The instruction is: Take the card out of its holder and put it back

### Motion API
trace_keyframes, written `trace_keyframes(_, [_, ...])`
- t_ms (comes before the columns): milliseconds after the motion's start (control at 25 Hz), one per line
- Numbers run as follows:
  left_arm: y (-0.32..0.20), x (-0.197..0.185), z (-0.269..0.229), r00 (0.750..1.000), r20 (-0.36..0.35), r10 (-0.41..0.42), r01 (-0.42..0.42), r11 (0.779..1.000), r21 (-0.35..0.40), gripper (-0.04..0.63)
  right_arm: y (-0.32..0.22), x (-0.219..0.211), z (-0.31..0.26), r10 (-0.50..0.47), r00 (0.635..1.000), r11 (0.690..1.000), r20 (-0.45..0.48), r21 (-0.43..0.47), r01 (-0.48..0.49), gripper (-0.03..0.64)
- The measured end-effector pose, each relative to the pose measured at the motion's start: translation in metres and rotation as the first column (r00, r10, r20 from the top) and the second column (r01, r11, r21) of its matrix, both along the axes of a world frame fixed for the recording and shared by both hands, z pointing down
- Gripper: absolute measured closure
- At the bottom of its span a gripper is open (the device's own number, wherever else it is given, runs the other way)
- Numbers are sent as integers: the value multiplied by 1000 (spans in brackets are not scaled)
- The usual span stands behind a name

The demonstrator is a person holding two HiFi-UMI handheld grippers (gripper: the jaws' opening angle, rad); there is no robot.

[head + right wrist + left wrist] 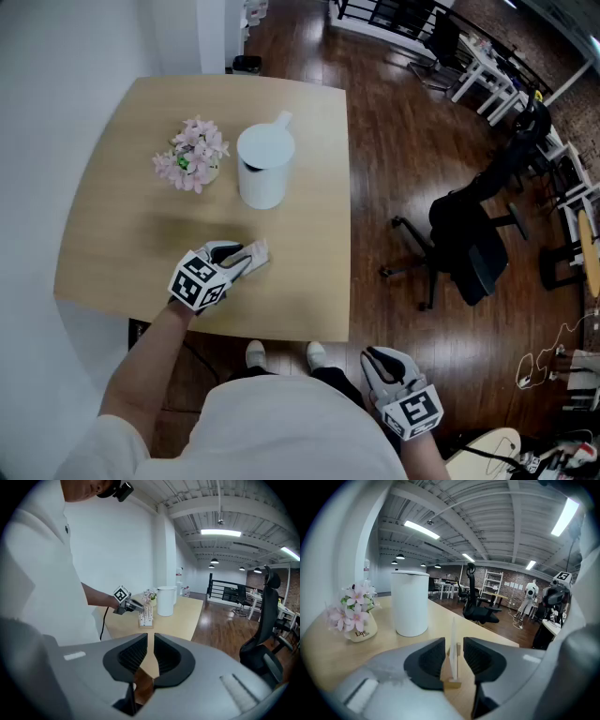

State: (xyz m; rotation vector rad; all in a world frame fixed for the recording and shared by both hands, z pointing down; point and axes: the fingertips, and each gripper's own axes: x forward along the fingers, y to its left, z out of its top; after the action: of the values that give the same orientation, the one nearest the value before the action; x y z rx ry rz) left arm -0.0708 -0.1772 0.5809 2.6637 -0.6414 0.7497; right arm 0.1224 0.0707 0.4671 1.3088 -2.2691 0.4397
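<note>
A white card [453, 644] stands upright, edge-on, in a small wooden holder [452, 683] on the table [122, 216]. My left gripper [453, 653] has one jaw on each side of the card, with a thin gap on both sides, so it is open. The head view shows this gripper [246, 262] at the card [256, 254] near the table's front edge. The card [146, 616] also shows far off in the right gripper view. My right gripper [380, 361] hangs off the table by the person's right side, shut and holding nothing [150, 644].
A white lidded jug [263, 169] and a small pot of pink flowers [192, 155] stand behind the card. A black office chair [464, 239] is on the wooden floor to the right. The person's shoes show just below the table's front edge.
</note>
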Motion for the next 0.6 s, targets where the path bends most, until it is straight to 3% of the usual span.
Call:
trace_keyframes(280, [-4,-3,5,1000,-22,0,-1,1000,-13,572,1,5,0,34,999,999,-7,0,-34,568])
trace_keyframes(600, [-3,1,1,999,-30,16,-16,1000,-10,578,6,16,5,50,999,999,-1,-6,-50,568])
